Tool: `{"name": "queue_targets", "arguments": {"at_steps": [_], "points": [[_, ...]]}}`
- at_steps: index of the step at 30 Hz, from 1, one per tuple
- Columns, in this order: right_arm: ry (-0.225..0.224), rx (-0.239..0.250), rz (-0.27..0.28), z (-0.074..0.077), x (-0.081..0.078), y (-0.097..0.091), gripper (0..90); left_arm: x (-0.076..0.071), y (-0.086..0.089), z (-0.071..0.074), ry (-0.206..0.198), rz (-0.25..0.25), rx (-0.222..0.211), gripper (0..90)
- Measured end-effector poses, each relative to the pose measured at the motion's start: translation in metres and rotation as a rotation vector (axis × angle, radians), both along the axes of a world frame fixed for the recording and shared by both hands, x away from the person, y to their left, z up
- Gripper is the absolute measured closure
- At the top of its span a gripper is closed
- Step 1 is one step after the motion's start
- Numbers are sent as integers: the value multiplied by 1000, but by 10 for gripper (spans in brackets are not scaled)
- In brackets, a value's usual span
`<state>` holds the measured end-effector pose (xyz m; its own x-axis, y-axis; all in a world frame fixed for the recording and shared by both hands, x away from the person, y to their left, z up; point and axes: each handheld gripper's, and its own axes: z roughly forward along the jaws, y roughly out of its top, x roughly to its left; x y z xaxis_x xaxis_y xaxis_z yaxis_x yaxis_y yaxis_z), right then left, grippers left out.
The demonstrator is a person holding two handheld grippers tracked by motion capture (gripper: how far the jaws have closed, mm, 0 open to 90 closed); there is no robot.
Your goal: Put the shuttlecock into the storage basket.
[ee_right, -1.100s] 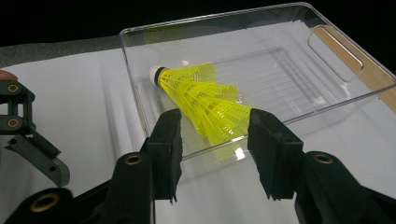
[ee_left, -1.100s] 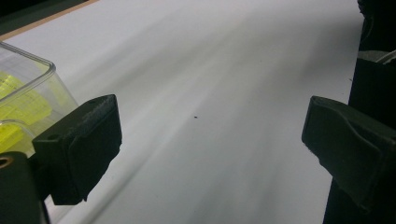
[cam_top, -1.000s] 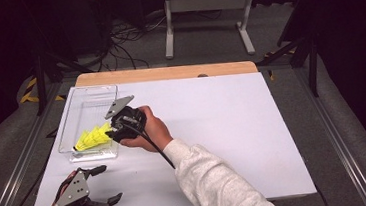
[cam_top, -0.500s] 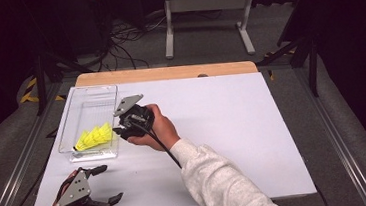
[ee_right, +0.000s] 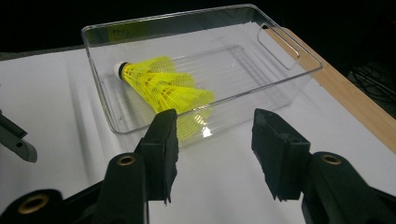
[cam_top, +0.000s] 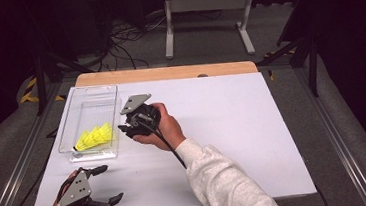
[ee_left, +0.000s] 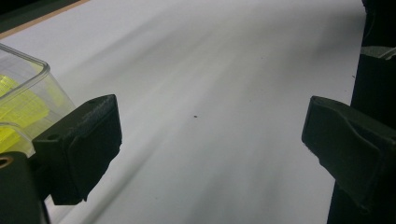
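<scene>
Holding your right gripper (cam_top: 123, 130) with its jaws apart and empty just beside the clear bin (cam_top: 67, 127), you could bump it and slide it. The yellow shuttlecock (ee_right: 161, 86) lies inside, near the worktop's left edge. Your left gripper (cam_top: 107, 185) waits, jaws wide.

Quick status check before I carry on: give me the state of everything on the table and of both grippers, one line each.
Clear bin: upright on the table, open top, no lid.
Yellow shuttlecocks: lying on their sides inside the bin, nested together, white cap toward the bin's end wall.
Right gripper: jaws open, empty, just outside the bin's long wall.
Left gripper: jaws wide open, empty, near the table's front edge.
White table: bare apart from the bin.
</scene>
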<state>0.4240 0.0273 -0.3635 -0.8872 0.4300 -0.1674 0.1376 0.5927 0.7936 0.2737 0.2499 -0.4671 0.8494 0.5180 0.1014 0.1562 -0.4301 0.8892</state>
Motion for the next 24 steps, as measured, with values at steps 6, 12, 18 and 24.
{"name": "queue_targets", "arguments": {"at_steps": [6, 12, 18, 24], "points": [[-9, 13, -12, 3, 0, -8, 501, 0, 0, 0, 2, -2, 1, 58], [-16, 22, -23, 6, -1, -15, 489, 0, -1, 0, 1, 0, 4, 58], [-24, 26, -31, 9, -1, -21, 475, 0, -1, 0, 0, 0, 5, 58], [-31, 19, -35, 8, -3, -26, 436, 0, -1, 0, 0, 0, 6, 58]]}}
